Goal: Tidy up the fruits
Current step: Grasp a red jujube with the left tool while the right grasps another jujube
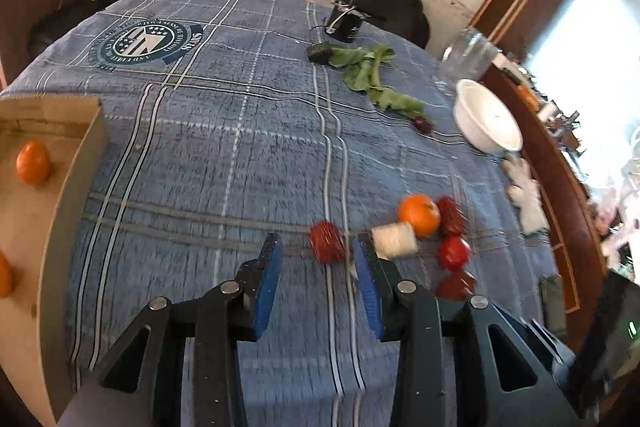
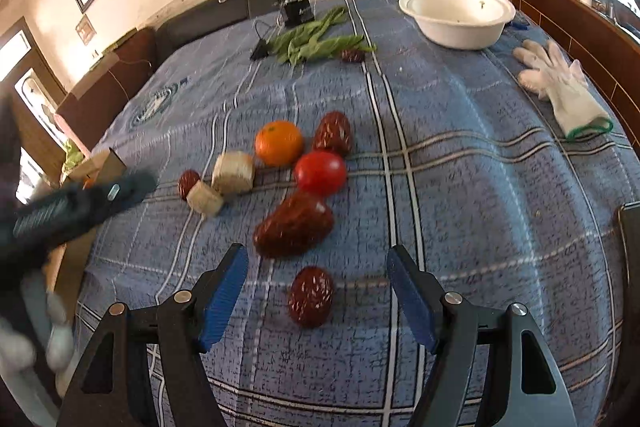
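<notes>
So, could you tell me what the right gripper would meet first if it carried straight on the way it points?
Most likely the nearest red date, which lies on the tablecloth between the open right gripper fingers; depth is hard to judge.

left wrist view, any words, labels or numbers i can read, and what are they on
"STARS": on the banner beside the round emblem printed on the blue plaid cloth, seen upside down.
Ring of small letters around the emblem: too small and warped to read.
Black box at the far end of the cloth: no readable label.
Cardboard box: no print visible.
</notes>
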A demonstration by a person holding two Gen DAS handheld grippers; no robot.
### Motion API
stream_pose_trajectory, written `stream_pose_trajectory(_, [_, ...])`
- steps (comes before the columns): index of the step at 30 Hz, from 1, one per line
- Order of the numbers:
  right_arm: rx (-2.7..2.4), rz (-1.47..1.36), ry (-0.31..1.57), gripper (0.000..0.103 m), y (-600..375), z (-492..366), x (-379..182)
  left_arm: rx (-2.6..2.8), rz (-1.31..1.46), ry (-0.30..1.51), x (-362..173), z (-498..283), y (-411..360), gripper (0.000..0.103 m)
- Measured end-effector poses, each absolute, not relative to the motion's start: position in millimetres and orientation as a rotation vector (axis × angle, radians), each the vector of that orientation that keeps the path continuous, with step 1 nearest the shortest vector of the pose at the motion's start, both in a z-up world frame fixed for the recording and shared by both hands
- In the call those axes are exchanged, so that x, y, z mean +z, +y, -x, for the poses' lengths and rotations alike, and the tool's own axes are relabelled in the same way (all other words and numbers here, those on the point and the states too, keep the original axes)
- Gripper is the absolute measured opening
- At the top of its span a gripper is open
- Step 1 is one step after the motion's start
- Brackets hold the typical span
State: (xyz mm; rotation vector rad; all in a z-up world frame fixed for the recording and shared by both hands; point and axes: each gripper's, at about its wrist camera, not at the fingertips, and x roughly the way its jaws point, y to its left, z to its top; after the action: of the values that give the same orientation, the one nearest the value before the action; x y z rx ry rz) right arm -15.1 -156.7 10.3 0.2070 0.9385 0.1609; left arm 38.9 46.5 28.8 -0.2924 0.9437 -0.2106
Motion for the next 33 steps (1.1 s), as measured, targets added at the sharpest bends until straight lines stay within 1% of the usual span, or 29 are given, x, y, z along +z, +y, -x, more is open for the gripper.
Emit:
stream_pose_trajectory(3, [0.14, -0.159, 0.928, 0.074, -151.4, 17.6, 10.1, -0.222, 0.28, 0.951, 19.0, -45.0, 41.8, 0.036])
stream_pose_trajectory(5, [0.132, -0.13, 0.93, 0.067, -148.5, 17.5, 9.0, -0.23, 0.29, 0.966, 11.3, -47.0, 42.5, 0.035])
stream_pose_trajectory(8, [0.115, -0.088, 0.927, 0.064, -144.6, 17.5, 8.7, -0.254, 0.289, 0.952, 10.5, -48.5, 43.3, 0.035])
stream_pose_trajectory(11, [0.111, -0.06, 0.926, 0.063, -140.3, 17.6, 8.6, -0.268, 0.273, 0.936, 9.1, -48.7, 41.6, 0.035])
stream_pose_trajectory(18, [0.085, 0.022, 0.924, 0.06, -130.1, 20.1, 6.5, -0.269, 0.106, 0.914, 10.5, -43.1, 20.0, 0.035])
stream_pose_trajectory(19, [0.083, 0.028, 0.923, 0.059, -129.9, 20.3, 6.5, -0.274, 0.099, 0.914, 10.7, -42.6, 19.4, 0.034])
stream_pose_trajectory(21, [0.082, 0.033, 0.922, 0.057, -129.7, 20.5, 6.8, -0.279, 0.096, 0.921, 10.0, -41.4, 20.9, 0.016])
stream_pose_trajectory(22, [0.081, 0.038, 0.919, 0.05, -130.0, 21.1, 7.4, -0.281, 0.102, 0.923, 10.1, -40.9, 22.1, 0.016])
stream_pose_trajectory(23, [0.081, 0.041, 0.916, 0.04, -129.5, 21.6, 7.8, -0.282, 0.11, 0.922, 10.3, -40.3, 23.6, 0.016])
stream_pose_trajectory(26, [0.087, 0.027, 0.914, 0.024, -131.3, 22.3, 8.9, -0.271, 0.133, 0.911, 11.9, -38.1, 28.0, 0.015])
stream_pose_trajectory(33, [0.146, -0.042, 0.88, 0.023, -136.6, 26.8, 18.2, -0.271, 0.185, 0.878, 17.6, -36.3, 36.8, 0.015])
